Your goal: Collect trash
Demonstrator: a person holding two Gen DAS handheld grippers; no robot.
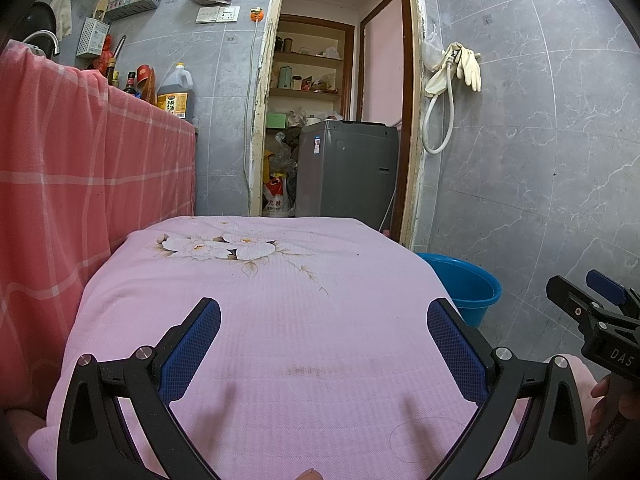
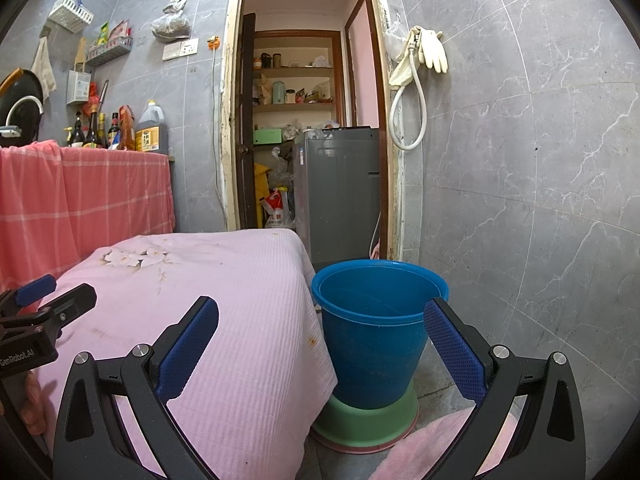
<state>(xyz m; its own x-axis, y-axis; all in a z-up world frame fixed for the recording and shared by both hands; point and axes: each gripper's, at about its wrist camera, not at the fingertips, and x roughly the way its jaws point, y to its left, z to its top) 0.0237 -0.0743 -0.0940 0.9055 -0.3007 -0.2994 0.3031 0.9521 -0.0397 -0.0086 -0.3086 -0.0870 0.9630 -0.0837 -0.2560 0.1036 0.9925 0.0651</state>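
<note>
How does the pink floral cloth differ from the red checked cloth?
The pink floral cloth is pale pink with a white flower print; the red checked cloth is coral red with pale grid lines. The pink one covers a low surface in front; the red one hangs from a higher counter behind it. Both are draped covers, their edges hanging down.

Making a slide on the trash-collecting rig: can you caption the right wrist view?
Open right gripper faces a blue bucket on the floor beside a pink-covered table.
</note>
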